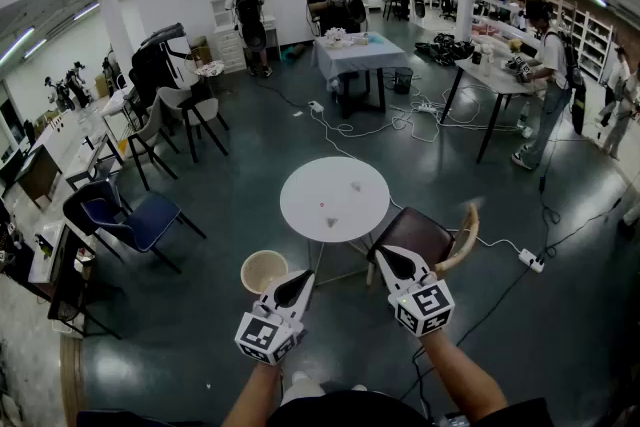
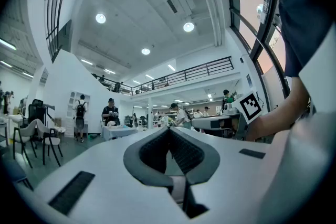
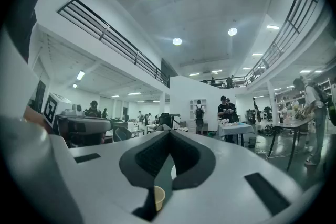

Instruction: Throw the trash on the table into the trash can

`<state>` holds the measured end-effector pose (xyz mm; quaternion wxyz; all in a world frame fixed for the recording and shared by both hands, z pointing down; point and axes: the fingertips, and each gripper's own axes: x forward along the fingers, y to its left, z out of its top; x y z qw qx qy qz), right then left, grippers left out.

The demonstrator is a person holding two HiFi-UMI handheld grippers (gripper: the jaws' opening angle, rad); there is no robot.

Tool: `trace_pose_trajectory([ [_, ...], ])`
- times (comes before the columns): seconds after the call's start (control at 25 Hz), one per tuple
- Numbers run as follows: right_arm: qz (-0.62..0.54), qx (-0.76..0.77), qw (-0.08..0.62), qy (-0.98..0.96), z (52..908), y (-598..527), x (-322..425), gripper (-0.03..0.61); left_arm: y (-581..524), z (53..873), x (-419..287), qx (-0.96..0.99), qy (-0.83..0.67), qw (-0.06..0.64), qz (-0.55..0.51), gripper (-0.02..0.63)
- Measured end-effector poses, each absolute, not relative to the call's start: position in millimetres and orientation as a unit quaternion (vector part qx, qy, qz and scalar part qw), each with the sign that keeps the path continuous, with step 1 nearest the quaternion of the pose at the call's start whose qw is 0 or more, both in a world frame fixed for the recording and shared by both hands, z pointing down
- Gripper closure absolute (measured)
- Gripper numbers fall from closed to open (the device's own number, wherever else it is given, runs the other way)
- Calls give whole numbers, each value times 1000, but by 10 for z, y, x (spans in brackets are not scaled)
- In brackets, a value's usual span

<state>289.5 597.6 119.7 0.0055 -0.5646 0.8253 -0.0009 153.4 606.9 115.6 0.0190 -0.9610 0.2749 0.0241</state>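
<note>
A round white table stands ahead of me with three small scraps of trash on it: one at the back right, one near the middle and one toward the front. A beige trash can stands on the floor at the table's front left, and shows small between the jaws in the right gripper view. My left gripper hangs beside the can, shut and empty. My right gripper is level with it, short of the table's near edge, also shut and empty.
A brown chair with a curved wooden back stands right of the table, under my right gripper. A blue chair is at the left. Cables and a power strip lie on the floor at the right. People stand at tables farther back.
</note>
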Motion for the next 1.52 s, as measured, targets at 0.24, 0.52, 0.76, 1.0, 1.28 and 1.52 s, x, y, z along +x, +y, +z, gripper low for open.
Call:
trace_pose_trajectory([
  [0.24,6,-571,9,821,1190,5950,2937,561,6021,1171,1549,-960,280,20,24,598],
  [0.52,9,-562,2,827,1215,5807,2958,561,5842,1225,1590,-956,293,16,21,598],
  [0.76,9,-559,-6,829,1244,5489,2900,561,5509,1267,1559,-955,295,6,21,598],
  [1.0,6,-560,-14,829,1348,5104,2901,561,5083,1376,1594,-956,292,0,19,598],
  [1.28,-2,-563,-18,826,1383,4474,2956,561,4446,1435,1688,-960,278,-10,14,598],
  [1.52,-12,-570,-25,821,1427,3874,2969,561,3842,1436,1691,-963,268,-16,7,598],
])
